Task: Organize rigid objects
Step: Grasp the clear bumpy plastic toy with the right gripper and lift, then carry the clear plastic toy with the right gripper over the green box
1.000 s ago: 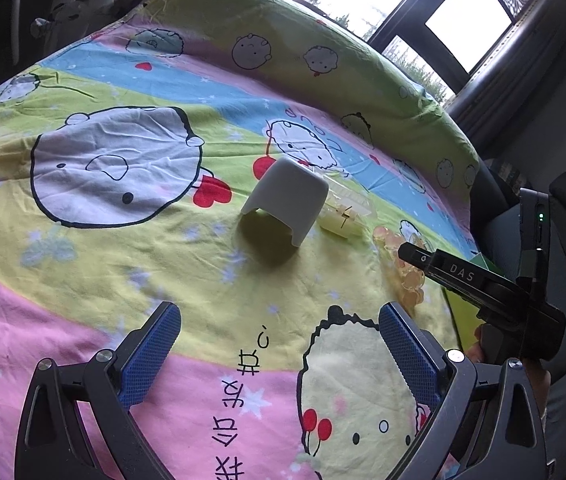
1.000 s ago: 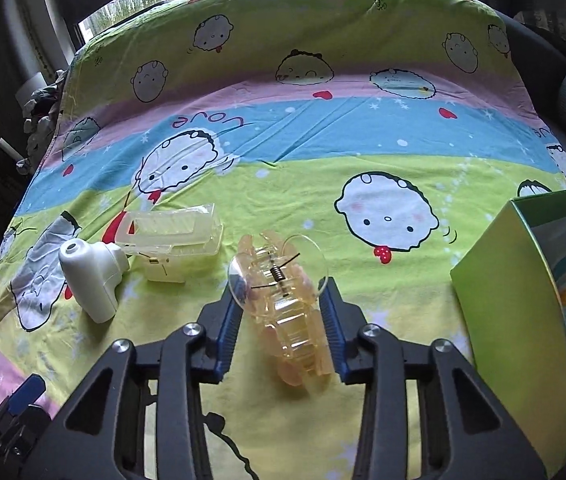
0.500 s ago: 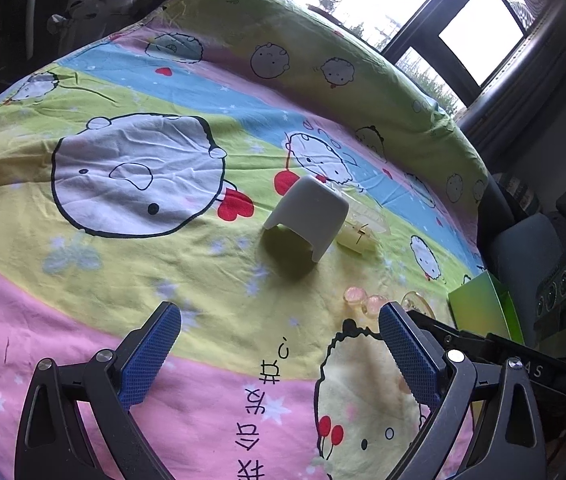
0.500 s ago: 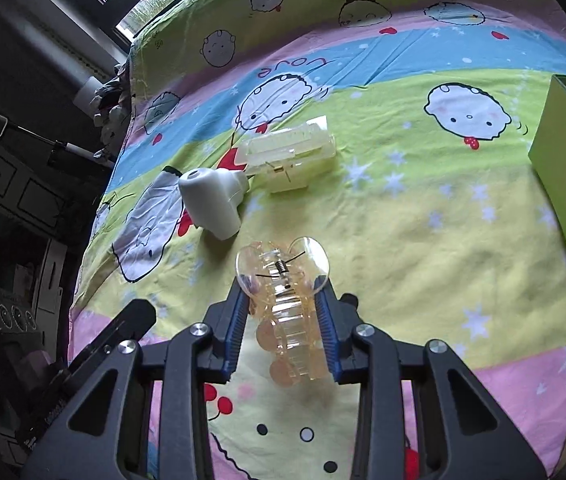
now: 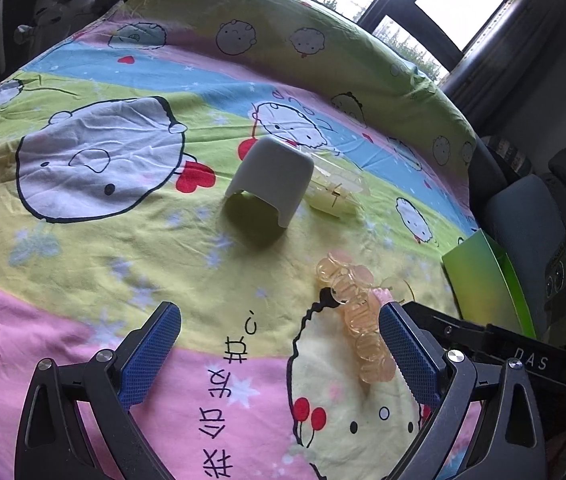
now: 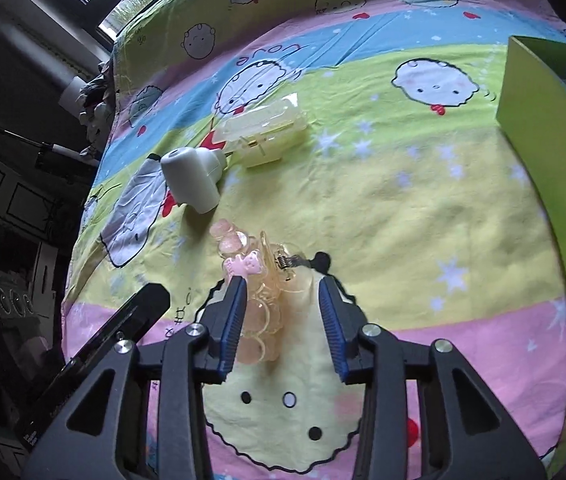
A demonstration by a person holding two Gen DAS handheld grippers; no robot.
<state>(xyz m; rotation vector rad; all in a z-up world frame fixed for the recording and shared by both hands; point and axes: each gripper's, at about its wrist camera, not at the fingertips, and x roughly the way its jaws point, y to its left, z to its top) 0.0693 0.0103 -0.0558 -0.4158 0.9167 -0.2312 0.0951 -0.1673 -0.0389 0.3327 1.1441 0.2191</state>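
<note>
Hair clip (image 6: 257,300): lying on the bed sheet (image 6: 423,208) between the opening right tongs (image 6: 283,320), apparently set down; left tongs (image 5: 279,348) released, empty.

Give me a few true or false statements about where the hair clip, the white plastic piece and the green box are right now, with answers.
1. The translucent hair clip lies on the bedsheet between the right gripper fingers. True; the jaws are opening and one pad stands clear of it.
2. The left gripper holds the white plastic piece. False; its jaws are open and empty, the piece lies farther off on the sheet.
3. The green box stands at the right edge of the right wrist view. True.
4. The clear plastic case sits inside the green box. False; it lies on the sheet beside the white piece.
5. The hair clip rests on top of the white piece. False; they lie apart.
</note>
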